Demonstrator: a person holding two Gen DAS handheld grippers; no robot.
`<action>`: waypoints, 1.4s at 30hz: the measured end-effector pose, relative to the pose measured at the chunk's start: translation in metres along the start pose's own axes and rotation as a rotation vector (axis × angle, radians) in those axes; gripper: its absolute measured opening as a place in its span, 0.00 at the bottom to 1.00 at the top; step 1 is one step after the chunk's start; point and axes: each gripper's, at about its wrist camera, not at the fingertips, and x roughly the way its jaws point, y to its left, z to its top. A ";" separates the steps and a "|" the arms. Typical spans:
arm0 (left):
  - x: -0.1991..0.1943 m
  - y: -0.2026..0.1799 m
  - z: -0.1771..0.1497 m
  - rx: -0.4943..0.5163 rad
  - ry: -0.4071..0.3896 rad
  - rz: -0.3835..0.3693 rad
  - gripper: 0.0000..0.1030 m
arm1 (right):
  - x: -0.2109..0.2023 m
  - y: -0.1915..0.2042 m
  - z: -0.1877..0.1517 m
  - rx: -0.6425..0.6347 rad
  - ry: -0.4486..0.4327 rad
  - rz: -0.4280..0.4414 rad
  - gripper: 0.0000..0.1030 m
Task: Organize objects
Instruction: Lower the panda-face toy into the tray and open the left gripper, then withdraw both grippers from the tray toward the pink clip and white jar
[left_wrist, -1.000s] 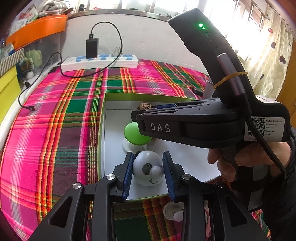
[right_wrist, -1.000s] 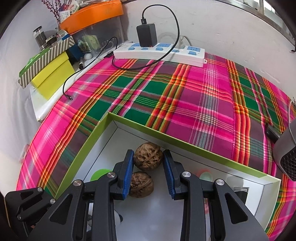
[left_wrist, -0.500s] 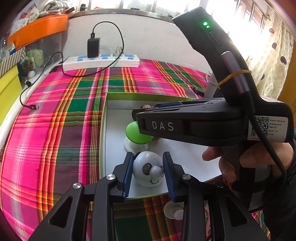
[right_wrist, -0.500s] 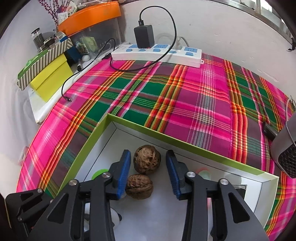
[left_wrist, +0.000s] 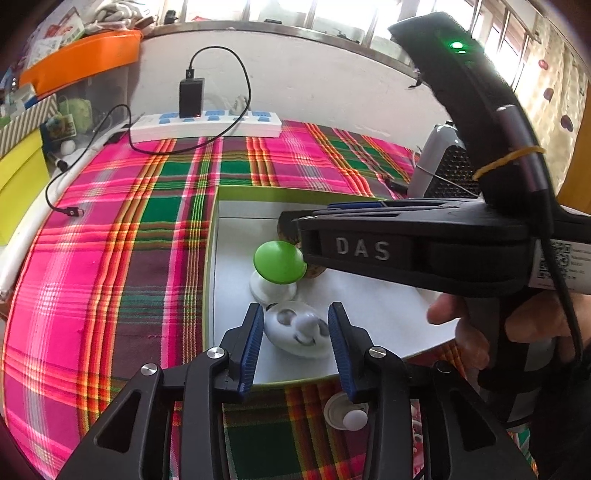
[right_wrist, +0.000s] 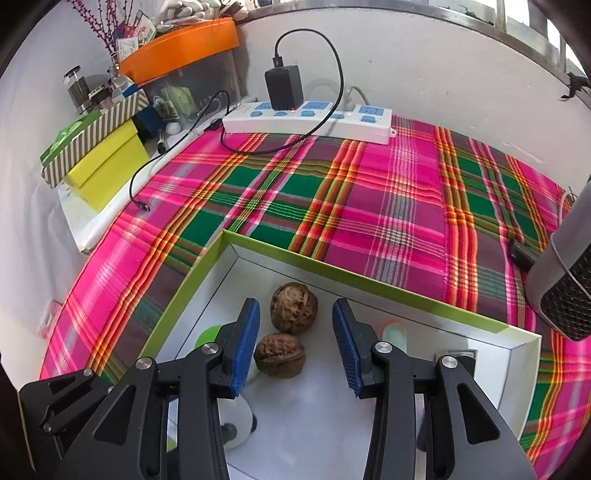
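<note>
A green-rimmed white box lies on the plaid cloth. My left gripper is open, its blue pads either side of a white panda toy that lies tilted on the box floor. A green-capped white mushroom toy stands just beyond it. My right gripper is open above the box floor, with two walnuts lying between its pads. The right gripper's black body crosses the left wrist view.
A white power strip with a black charger and cable sits at the back wall. Yellow and striped boxes stand at the far left. A grey mesh device stands at the right. A small white cap lies before the box.
Both grippers have opened. The left one let go of the panda toy, which now lies tilted. The right one let go of the far walnut, which rests in the box.
</note>
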 end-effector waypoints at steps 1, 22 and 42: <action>-0.001 0.000 0.000 -0.001 -0.001 0.000 0.33 | -0.003 0.000 0.000 0.002 -0.006 0.000 0.41; -0.040 -0.007 -0.018 0.027 -0.055 0.022 0.34 | -0.058 0.005 -0.028 0.037 -0.097 -0.032 0.41; -0.067 -0.020 -0.048 0.029 -0.055 -0.037 0.34 | -0.104 -0.001 -0.088 0.100 -0.173 -0.074 0.42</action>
